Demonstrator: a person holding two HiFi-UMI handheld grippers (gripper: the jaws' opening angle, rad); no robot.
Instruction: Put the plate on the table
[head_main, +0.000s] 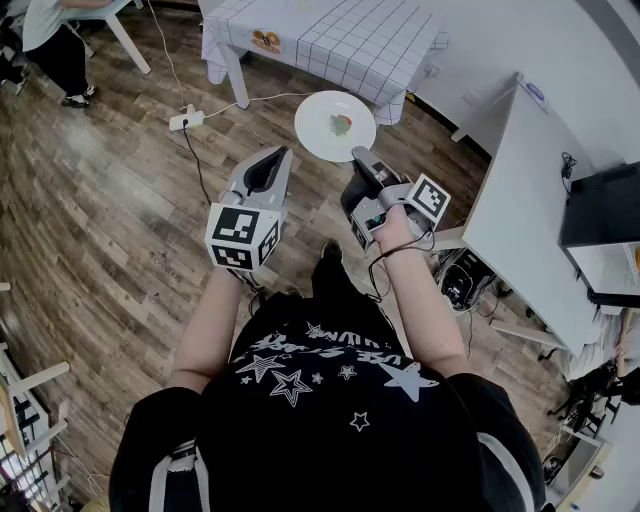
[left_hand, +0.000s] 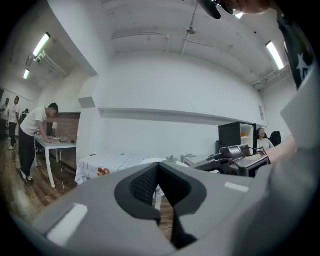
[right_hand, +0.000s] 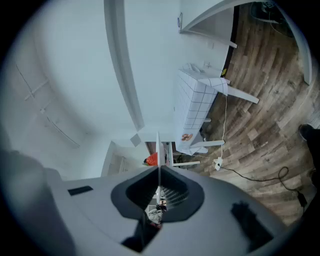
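Above wood floor (head_main: 120, 200), plate (head_main: 335, 125) rim pinched in right claw (head_main: 359, 157), left claw (head_main: 272, 158) pressed together

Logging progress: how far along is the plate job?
Done: the plate is picked up, clamped at its rim by the right tool. In hand: it hangs over the floor, short of the checked table. Remaining: set it down, release. Left tool is shut, empty.

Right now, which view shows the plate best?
The head view: the plate shows its whole round face, gripped at the rim by the right gripper. The right gripper view shows only its thin edge between the jaws; the left gripper view, a low sliver beyond the jaws.
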